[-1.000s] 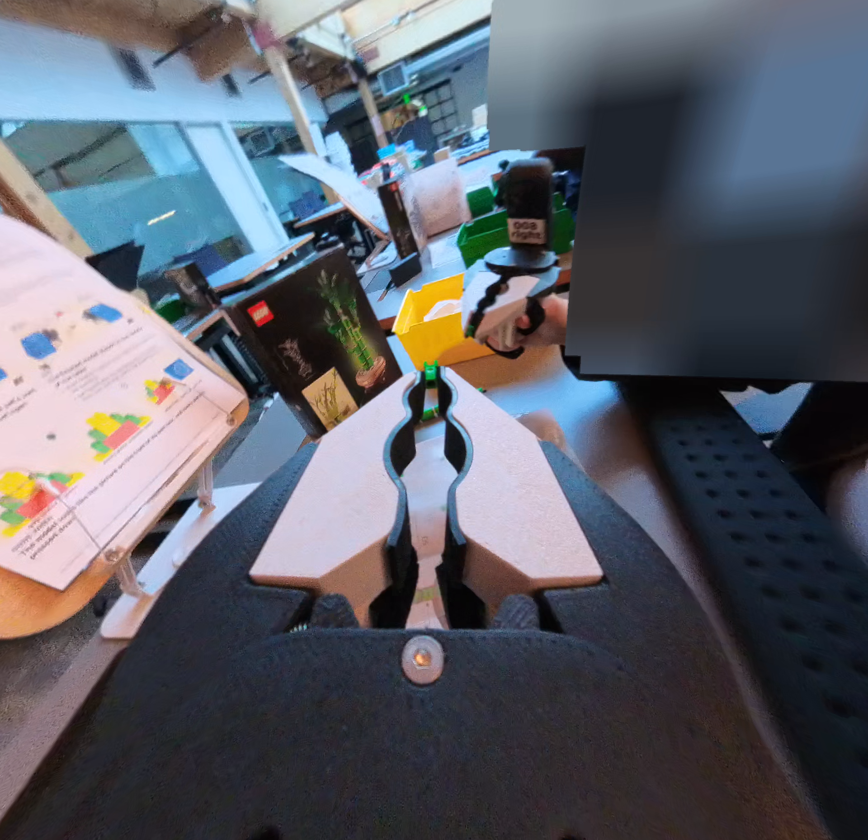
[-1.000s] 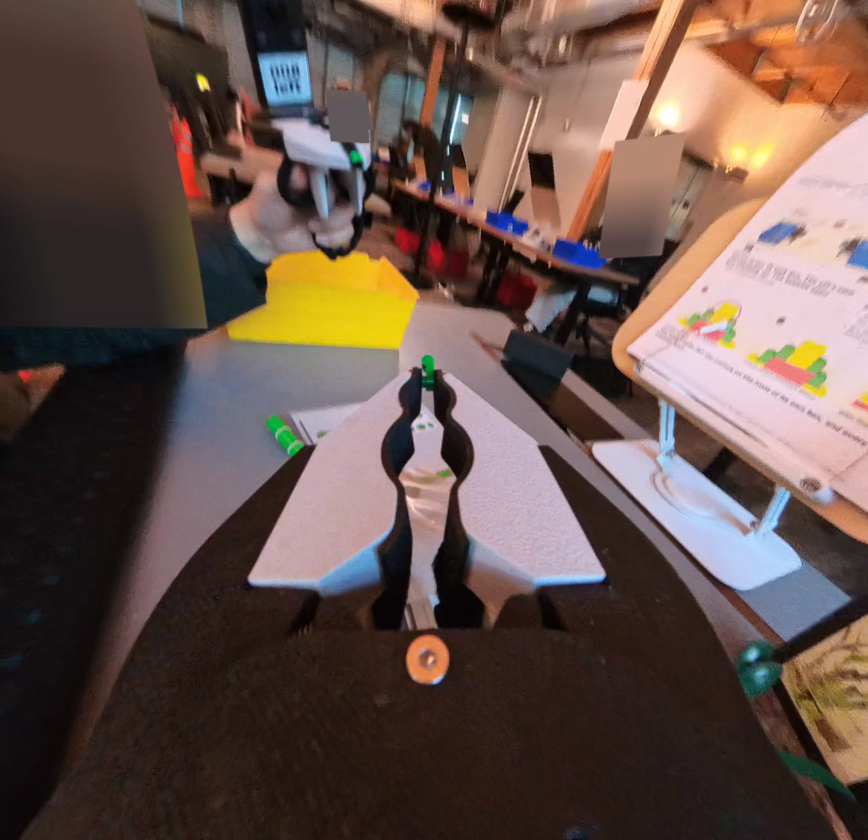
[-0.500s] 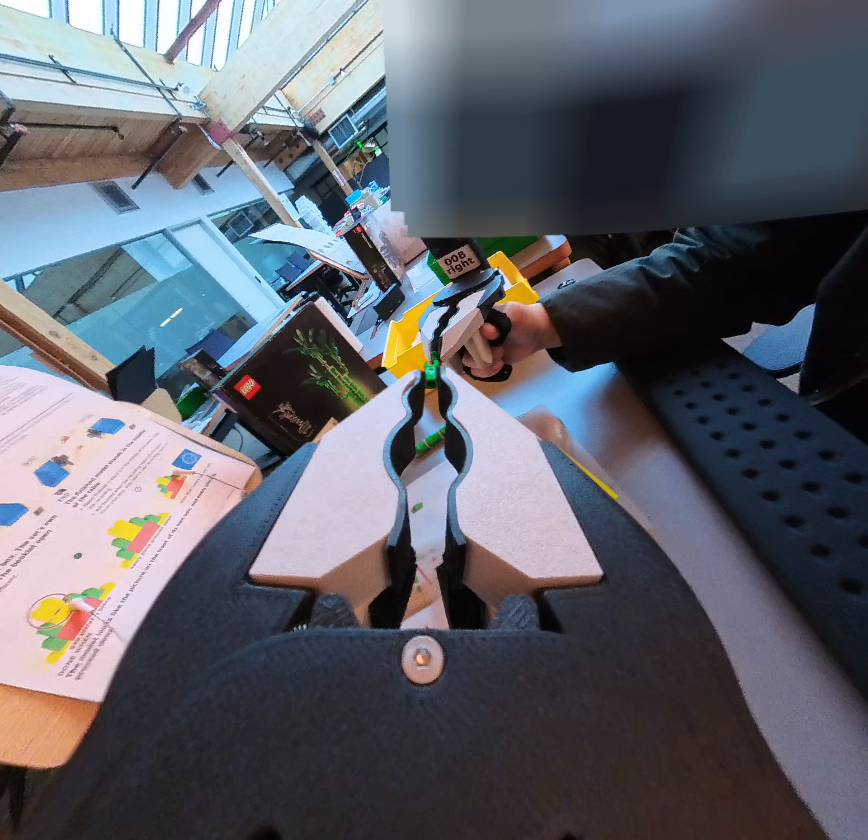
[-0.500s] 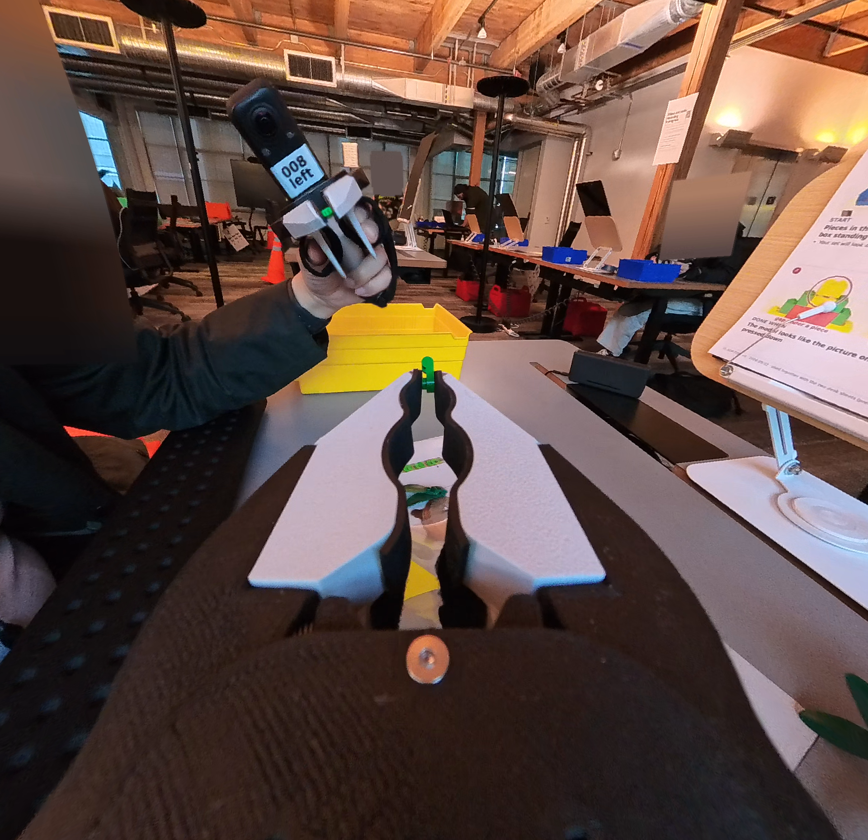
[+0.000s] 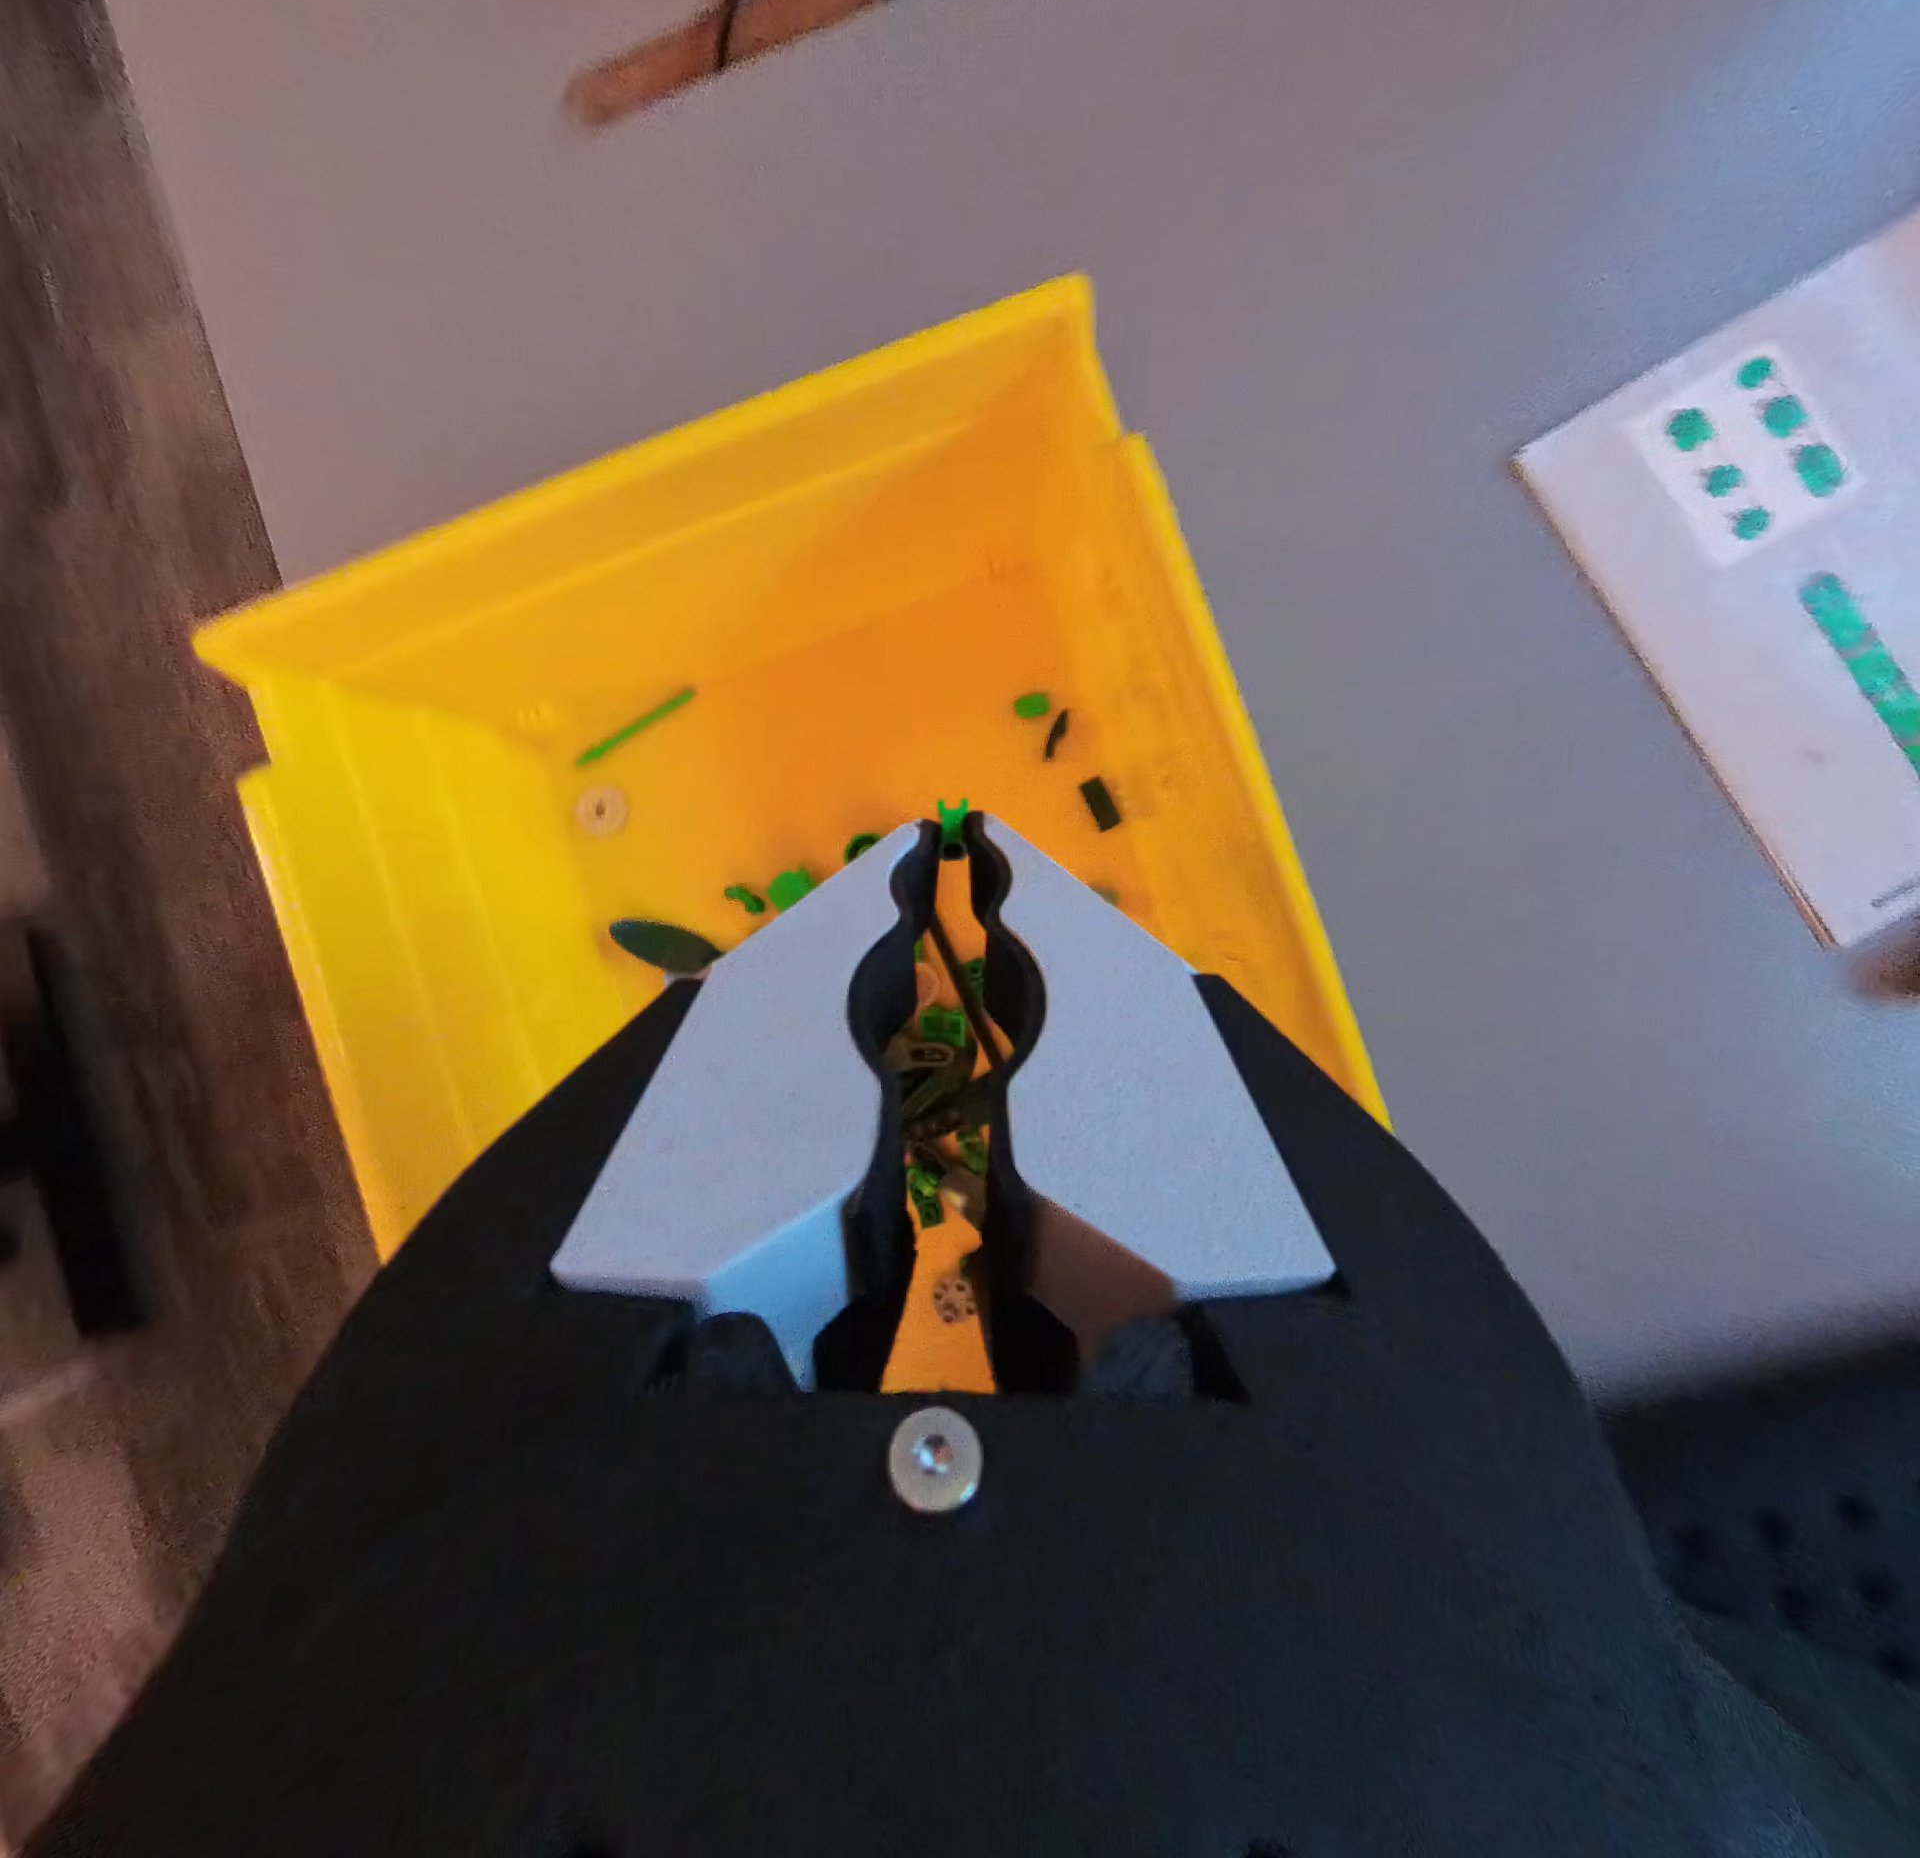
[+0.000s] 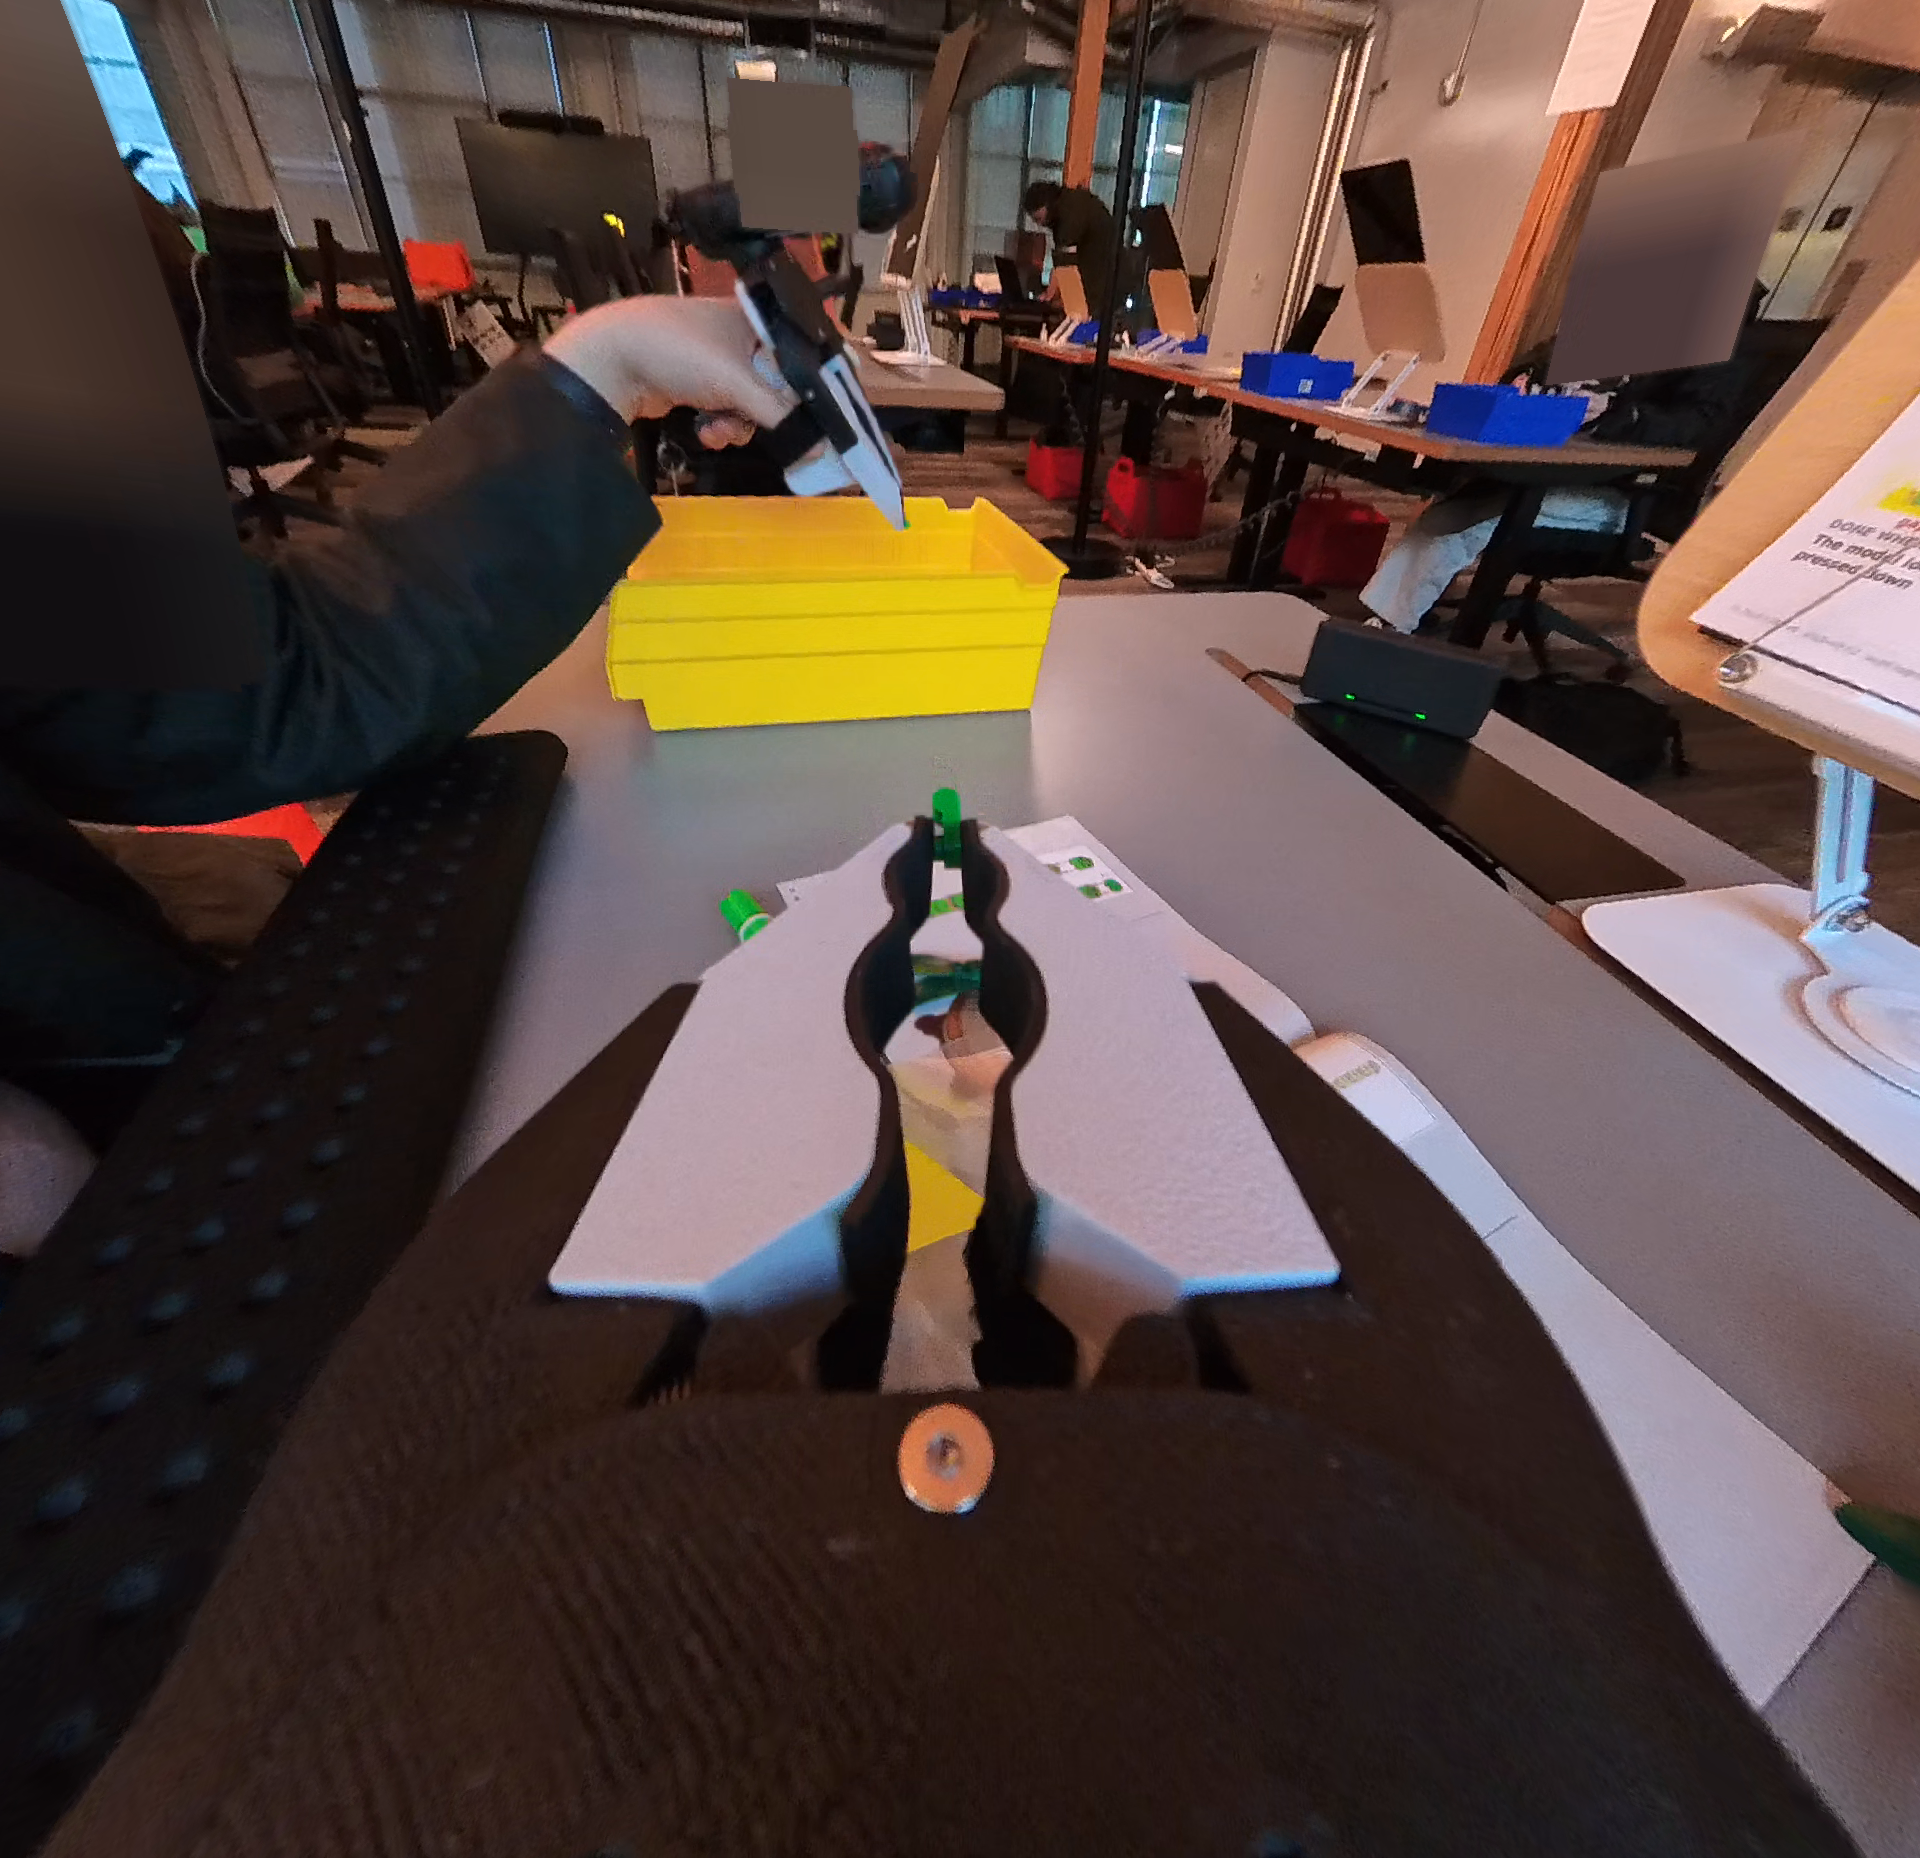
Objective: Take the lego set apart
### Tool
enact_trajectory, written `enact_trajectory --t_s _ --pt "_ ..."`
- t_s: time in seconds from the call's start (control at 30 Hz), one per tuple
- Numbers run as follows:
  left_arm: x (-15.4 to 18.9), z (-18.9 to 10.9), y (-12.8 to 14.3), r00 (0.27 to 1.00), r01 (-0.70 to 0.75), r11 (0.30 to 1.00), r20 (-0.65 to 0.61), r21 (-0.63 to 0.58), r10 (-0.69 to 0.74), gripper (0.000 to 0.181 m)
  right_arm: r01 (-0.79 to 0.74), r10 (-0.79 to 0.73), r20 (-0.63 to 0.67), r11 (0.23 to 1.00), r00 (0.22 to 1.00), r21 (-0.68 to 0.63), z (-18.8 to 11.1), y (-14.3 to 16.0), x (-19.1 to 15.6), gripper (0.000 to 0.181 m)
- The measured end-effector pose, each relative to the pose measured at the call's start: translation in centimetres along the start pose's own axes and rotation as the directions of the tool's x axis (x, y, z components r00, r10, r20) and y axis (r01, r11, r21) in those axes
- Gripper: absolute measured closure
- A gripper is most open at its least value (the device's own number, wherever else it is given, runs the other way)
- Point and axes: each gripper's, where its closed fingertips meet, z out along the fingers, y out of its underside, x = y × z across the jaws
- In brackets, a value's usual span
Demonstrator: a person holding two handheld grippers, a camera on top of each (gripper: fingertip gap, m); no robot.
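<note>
Printed lines run across the instruction sheet [image 6: 1849, 561] on the wooden stand at far right. The white paper [image 5: 1766, 603] right of the yellow bin [image 5: 665, 561] shows a blurred line near its edge.

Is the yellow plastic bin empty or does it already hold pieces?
Not empty. The yellow plastic bin holds scattered small green and dark pieces across its floor, seen past the left gripper.

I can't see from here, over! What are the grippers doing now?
Left gripper shut on green piece, above yellow bin. Right gripper shut on another green piece, over table. Nothing in the way.
</note>
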Motion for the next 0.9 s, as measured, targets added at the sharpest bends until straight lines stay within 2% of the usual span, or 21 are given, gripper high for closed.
enact_trajectory --t_s 0.03,0.13,0.2,0.27,0.3,0.33,0.4,0.47,0.53,0.6,0.67,0.73,0.83,0.9 --pt "-0.4 0.6 0.4 0.999 0.044 0.999 -0.002 -0.023 -0.044 0.172 0.004 -0.004 -0.001 1.000 1.000 -0.008 0.1 0.2 0.0 0.178" --pt "0.0 1.7 0.4 0.985 0.156 0.985 -0.065 -0.069 -0.160 0.123 0.000 0.000 0.000 1.000 1.000 -0.016 0.2 0.4 0.0 0.178" --pt "0.6 1.8 -0.5 0.976 0.181 0.982 -0.118 -0.049 -0.186 0.114 -0.001 0.001 -0.003 1.000 1.000 -0.024 0.3 0.5 0.1 0.178" --pt "1.5 1.1 -2.2 0.973 0.172 0.985 -0.158 0.022 -0.167 0.121 0.015 -0.015 -0.014 1.000 1.000 -0.028 0.3 0.6 0.1 0.178" --pt "2.8 0.4 -4.0 0.967 0.162 0.982 -0.214 0.095 -0.139 0.128 0.047 -0.048 -0.029 0.998 0.998 -0.029 0.4 0.4 0.1 0.178" --pt "5.1 -0.9 -6.3 0.948 0.149 0.971 -0.308 0.189 -0.086 0.132 0.102 -0.103 -0.050 0.994 0.993 -0.024 0.4 0.2 -0.1 0.177" --pt "11.4 -4.5 -10.7 0.856 0.106 0.920 -0.505 0.378 0.109 0.137 0.222 -0.221 -0.091 0.975 0.971 -0.001 0.5 -0.8 -0.6 0.178" --pt "18.5 -7.8 -13.1 0.732 0.000 0.849 -0.578 0.528 0.360 0.142 0.255 -0.254 -0.082 0.967 0.964 -0.001 0.7 -1.1 -1.4 0.178" --pt "26.1 -9.5 -13.3 0.586 -0.131 0.752 -0.561 0.646 0.584 0.145 0.206 -0.206 -0.043 0.979 0.978 0.004 1.0 -0.9 -1.9 0.178" --pt "33.0 -9.2 -11.5 0.444 -0.267 0.665 -0.523 0.698 0.728 0.153 0.146 -0.146 0.002 0.989 0.989 0.019 1.3 -0.7 -2.3 0.178" --pt "37.3 -7.3 -9.9 0.409 -0.386 0.615 -0.470 0.688 0.782 0.155 0.093 -0.093 0.031 0.995 0.995 0.021 1.4 -0.6 -2.3 0.178" --pt "39.8 -6.1 -8.8 0.378 -0.428 0.598 -0.467 0.677 0.799 0.155 0.053 -0.055 0.050 0.998 0.997 0.042 1.3 -0.8 -2.4 0.178" --pt "41.6 -6.1 -9.2 0.376 -0.355 0.613 -0.493 0.705 0.785 0.156 -0.003 -0.002 0.087 0.998 0.996 0.061 1.2 -1.2 -2.7 0.178" --pt "42.0 -6.5 -9.4 0.361 -0.312 0.598 -0.490 0.738 0.793 0.160 -0.041 0.034 0.110 0.997 0.993 0.063 1.1 -1.3 -2.8 0.178"
